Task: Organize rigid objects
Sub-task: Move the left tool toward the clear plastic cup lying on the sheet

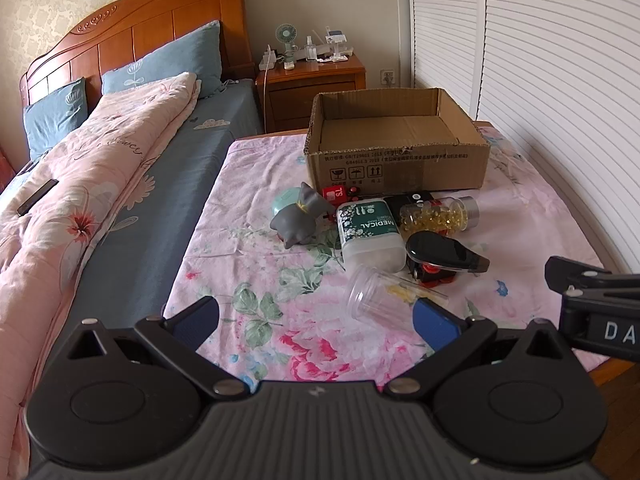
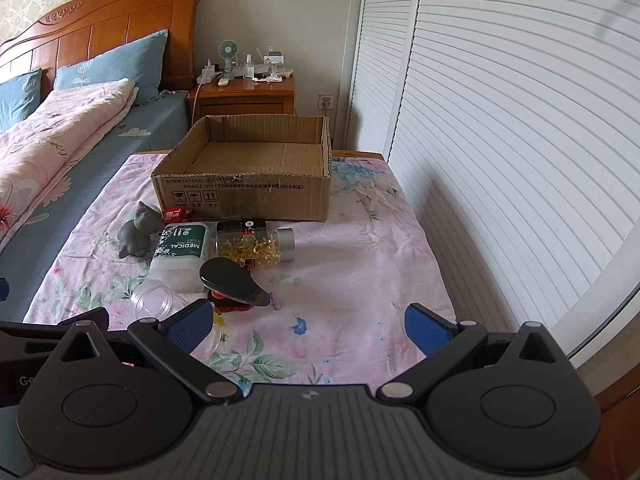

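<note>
Left wrist view, L→R: left tool (image 1: 316,320) low over floral bench (image 1: 240,216), jaws spread wide, nothing held. Clear cup (image 1: 366,292) on its side just ahead; cat figure (image 1: 298,218), MEDICAL bottle (image 1: 370,230), capsule jar (image 1: 440,214) nearby. Right tool (image 2: 308,326) level, likewise released. Cardboard box (image 2: 248,196) behind clutter.

You're looking at a desk (image 2: 360,272) draped in a pink floral cloth (image 2: 328,320). At its far end sits an open cardboard box (image 2: 248,196). Just in front of the box lies a tight cluster: a grey cat figurine (image 2: 138,234), a green "MEDICAL" bottle (image 2: 182,254), a bottle of yellow capsules (image 2: 256,246) (on its side), a black teardrop-shaped item (image 2: 234,282) and 1 clear cup (image 2: 154,300), tipped over.
</note>
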`<state>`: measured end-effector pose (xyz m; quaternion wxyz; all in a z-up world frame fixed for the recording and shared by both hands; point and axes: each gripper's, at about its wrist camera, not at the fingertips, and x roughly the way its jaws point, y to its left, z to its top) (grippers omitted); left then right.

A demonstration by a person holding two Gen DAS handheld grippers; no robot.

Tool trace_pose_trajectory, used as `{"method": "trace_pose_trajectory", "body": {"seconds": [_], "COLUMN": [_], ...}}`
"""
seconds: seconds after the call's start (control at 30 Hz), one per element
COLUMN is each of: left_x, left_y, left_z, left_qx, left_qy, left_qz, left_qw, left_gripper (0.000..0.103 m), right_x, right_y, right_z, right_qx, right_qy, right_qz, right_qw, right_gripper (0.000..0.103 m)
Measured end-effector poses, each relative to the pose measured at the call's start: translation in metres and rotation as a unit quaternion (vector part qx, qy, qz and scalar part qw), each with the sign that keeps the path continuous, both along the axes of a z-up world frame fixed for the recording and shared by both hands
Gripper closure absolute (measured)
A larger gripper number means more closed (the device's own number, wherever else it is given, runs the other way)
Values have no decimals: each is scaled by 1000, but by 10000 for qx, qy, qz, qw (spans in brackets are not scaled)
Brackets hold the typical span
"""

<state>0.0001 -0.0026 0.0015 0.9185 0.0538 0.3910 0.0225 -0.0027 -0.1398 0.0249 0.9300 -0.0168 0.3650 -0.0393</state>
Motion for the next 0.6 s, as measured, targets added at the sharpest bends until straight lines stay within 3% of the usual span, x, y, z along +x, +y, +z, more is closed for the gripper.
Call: {"method": "trace_pose_trajectory", "body": {"seconds": [0.6], "left_x": [2], "left_y": [7], "left_z": [3], "left_qx": [-3], "left_qy": [-42], "left_qz": [16], "left_qw": [10000], "left_gripper": [1], "right_x": [0], "right_y": [0], "right_z": [1], "right_qx": [-7], "right_qy": [-23], "right_qz": [3], "right_qw": [10000], "right_gripper": [0]}}
